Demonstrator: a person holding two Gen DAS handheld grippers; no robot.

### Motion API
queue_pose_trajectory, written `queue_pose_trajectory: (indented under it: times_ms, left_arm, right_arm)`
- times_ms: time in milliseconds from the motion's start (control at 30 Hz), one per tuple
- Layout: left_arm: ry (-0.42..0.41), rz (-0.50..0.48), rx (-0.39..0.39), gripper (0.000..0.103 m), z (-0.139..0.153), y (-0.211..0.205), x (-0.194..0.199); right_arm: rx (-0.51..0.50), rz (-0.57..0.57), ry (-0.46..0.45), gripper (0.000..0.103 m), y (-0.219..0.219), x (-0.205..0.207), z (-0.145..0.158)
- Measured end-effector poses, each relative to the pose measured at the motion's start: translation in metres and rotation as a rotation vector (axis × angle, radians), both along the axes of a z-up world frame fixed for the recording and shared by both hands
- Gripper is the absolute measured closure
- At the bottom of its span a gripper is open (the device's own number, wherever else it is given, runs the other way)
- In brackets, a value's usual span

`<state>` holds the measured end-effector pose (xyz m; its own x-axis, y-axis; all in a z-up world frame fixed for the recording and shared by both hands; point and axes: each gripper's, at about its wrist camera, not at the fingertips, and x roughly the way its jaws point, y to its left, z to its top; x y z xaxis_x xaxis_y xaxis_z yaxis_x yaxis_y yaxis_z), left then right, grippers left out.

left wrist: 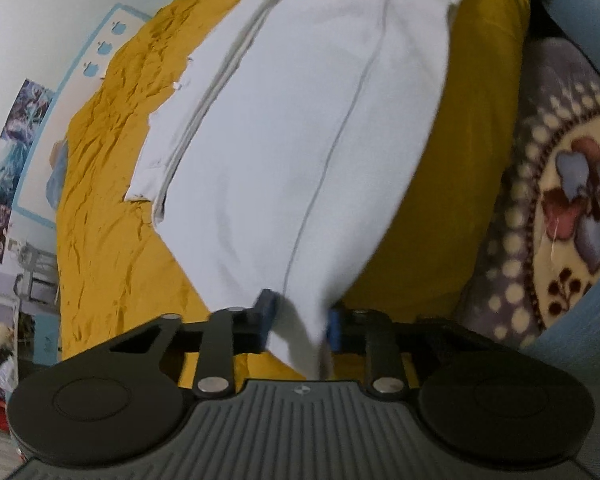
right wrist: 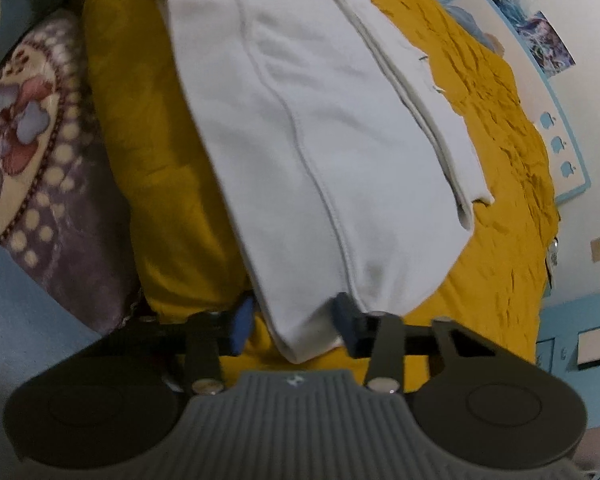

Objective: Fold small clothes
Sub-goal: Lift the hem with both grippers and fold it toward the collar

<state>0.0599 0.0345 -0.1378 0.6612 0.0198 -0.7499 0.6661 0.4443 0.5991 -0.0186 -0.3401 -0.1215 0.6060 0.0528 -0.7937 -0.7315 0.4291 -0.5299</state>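
Note:
A white garment (left wrist: pixel 284 128) with a stitched seam lies half folded on a yellow sheet (left wrist: pixel 112 208); a lower layer sticks out along its far side. My left gripper (left wrist: pixel 300 316) has its blue pads on either side of one near corner of the cloth, which hangs between them. In the right wrist view the same white garment (right wrist: pixel 324 128) stretches away, and my right gripper (right wrist: pixel 296 320) has its pads around the other near corner. Both corners are held a little above the sheet.
A patterned purple and cream blanket (left wrist: pixel 560 208) lies beside the yellow sheet (right wrist: pixel 480 240), also in the right wrist view (right wrist: pixel 32 140). A pale wall with posters (left wrist: pixel 16 152) and blue trim stands beyond the bed.

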Motion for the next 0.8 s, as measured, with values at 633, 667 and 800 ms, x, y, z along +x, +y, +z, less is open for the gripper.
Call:
queue_pose_trajectory:
  times_ms: [633, 667, 800]
  left_arm:
    - [-0.280, 0.157, -0.192, 0.098, 0.106, 0.000, 0.053]
    - [-0.301, 0.173, -0.212, 0.098, 0.114, 0.000, 0.060]
    - [-0.375, 0.218, -0.263, 0.098, 0.141, -0.003, 0.088]
  right_arm:
    - [0.163, -0.133, -0.272, 0.103, -0.016, 0.036, 0.125]
    - [0.172, -0.145, -0.296, 0.103, -0.016, 0.043, 0.133]
    - [0.194, -0.177, -0.406, 0.103, -0.012, 0.073, 0.164]
